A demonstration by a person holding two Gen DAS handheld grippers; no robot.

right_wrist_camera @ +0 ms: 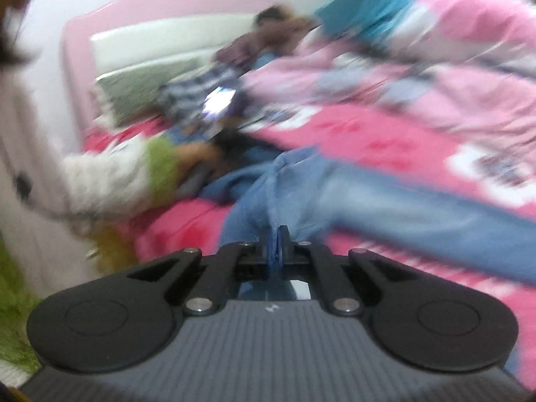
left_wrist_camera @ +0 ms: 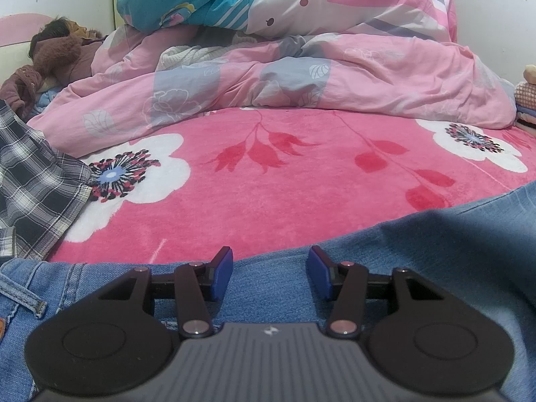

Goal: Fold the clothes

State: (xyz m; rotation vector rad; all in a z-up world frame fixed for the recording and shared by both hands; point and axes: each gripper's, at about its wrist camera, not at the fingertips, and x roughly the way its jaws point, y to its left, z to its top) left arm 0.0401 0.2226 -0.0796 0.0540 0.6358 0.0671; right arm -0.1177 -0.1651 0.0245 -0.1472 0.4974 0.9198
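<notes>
— How did the tongs stand?
— The right tongs [right_wrist_camera: 277, 234] were pinched tight on a fold of the jeans [right_wrist_camera: 335, 194]; the left tongs [left_wrist_camera: 269, 271] sat half open over the denim, gripping nothing.
— And the folding?
— Barely begun. The jeans lay spread on the bed [left_wrist_camera: 284, 184], apparently unfolded, though the right view was blurred. A plaid garment [left_wrist_camera: 33, 174] waited beside them.

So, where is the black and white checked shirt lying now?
In the left wrist view, the black and white checked shirt lies at the far left on the pink flowered blanket, just beyond the blue denim jeans.
</notes>
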